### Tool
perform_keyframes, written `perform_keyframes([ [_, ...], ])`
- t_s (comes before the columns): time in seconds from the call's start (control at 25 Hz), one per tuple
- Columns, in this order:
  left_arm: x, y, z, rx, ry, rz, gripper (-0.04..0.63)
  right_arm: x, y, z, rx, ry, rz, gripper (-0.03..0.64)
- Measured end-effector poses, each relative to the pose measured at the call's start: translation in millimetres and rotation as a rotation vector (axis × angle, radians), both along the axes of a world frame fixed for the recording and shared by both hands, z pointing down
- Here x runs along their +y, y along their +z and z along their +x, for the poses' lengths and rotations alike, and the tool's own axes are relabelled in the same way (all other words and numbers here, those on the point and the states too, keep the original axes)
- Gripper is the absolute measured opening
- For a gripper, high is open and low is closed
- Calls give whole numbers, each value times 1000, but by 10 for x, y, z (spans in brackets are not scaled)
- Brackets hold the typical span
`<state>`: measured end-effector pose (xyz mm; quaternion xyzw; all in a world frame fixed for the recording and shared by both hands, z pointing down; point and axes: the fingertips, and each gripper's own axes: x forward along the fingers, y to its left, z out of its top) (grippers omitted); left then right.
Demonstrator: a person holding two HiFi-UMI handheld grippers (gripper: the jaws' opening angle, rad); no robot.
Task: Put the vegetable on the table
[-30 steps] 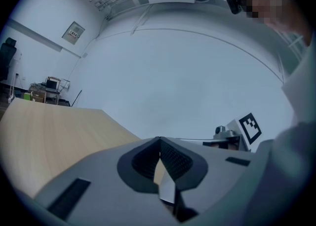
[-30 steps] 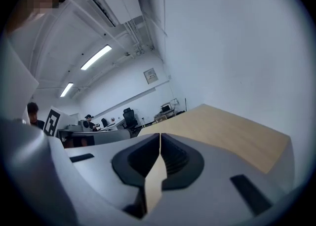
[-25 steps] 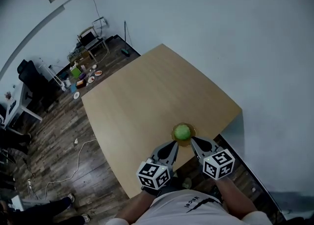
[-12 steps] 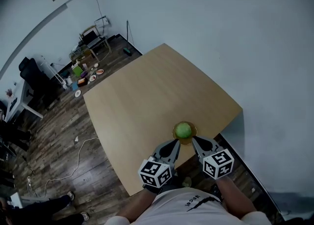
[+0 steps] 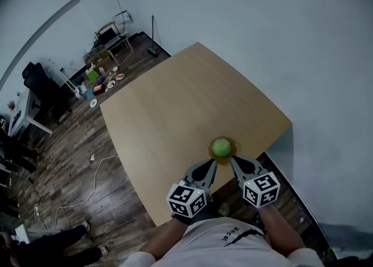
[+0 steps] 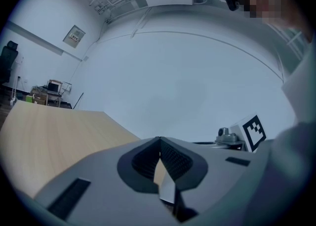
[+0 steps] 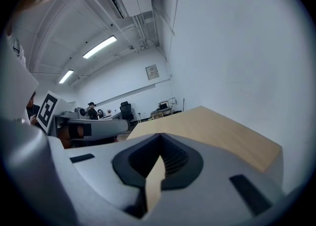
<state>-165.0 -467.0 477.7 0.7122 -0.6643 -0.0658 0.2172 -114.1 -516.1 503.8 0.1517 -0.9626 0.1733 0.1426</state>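
While closed on nothing, lower centre: left gripper (image 5: 212, 163), right gripper (image 5: 233, 160) | unmoved since a second ago | vegetable (image 5: 221, 147) in bowl (image 5: 211, 153) on table (image 5: 169, 114) — not on bare wood.

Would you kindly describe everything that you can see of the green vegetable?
The green vegetable is a round, pale green ball, too small in the head view to show surface detail. It sits in a shallow amber dish close to the table's near edge. Only the dish seems to touch it.
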Motion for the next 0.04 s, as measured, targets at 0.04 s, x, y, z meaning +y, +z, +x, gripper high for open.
perform_keyframes([
  [0.04,-3,11,-22,0,0,0,14,-4,14,-23,1,0,1,14],
])
